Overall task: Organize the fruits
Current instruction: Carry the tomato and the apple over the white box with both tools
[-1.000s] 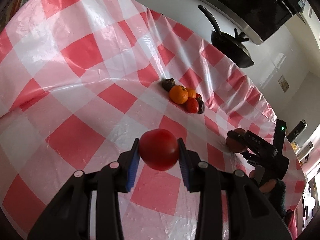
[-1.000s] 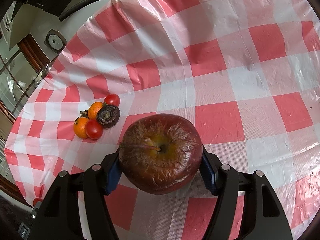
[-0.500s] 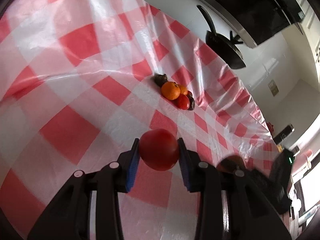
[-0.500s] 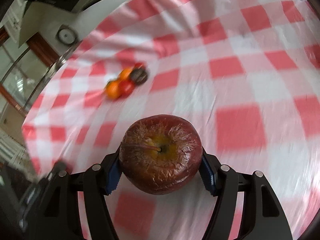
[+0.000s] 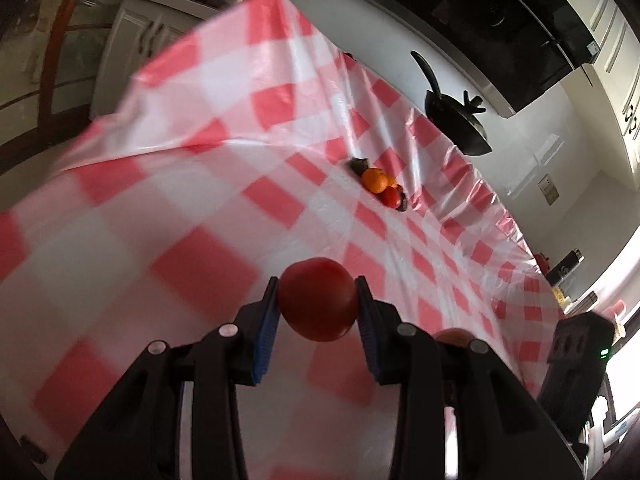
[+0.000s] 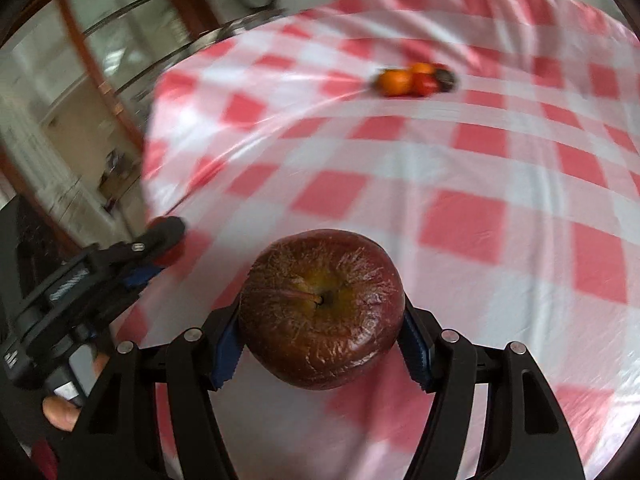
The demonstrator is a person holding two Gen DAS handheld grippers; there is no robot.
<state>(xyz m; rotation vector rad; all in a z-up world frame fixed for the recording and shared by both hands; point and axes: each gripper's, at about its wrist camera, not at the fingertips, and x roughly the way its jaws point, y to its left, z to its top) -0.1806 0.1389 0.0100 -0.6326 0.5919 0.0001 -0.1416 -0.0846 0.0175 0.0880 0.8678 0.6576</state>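
Between left tongs [image 5: 317,307], tomato [image 5: 318,304], right tongs [image 6: 322,320], apple [image 6: 320,312]

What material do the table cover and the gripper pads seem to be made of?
Table cover: probably thin plastic or vinyl, glossy; it shows shiny glare streaks and sharp creases. Gripper pads: blue, likely rubber or soft plastic, matte; the edges look toothed where they press the apple.

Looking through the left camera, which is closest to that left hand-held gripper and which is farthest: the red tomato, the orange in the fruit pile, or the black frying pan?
1. Red tomato: clamped between the left hand-held gripper pads, centre foreground.
2. Orange: in the fruit cluster, mid-table on the checked tablecloth.
3. Black frying pan: beyond the table's far edge, upper right.
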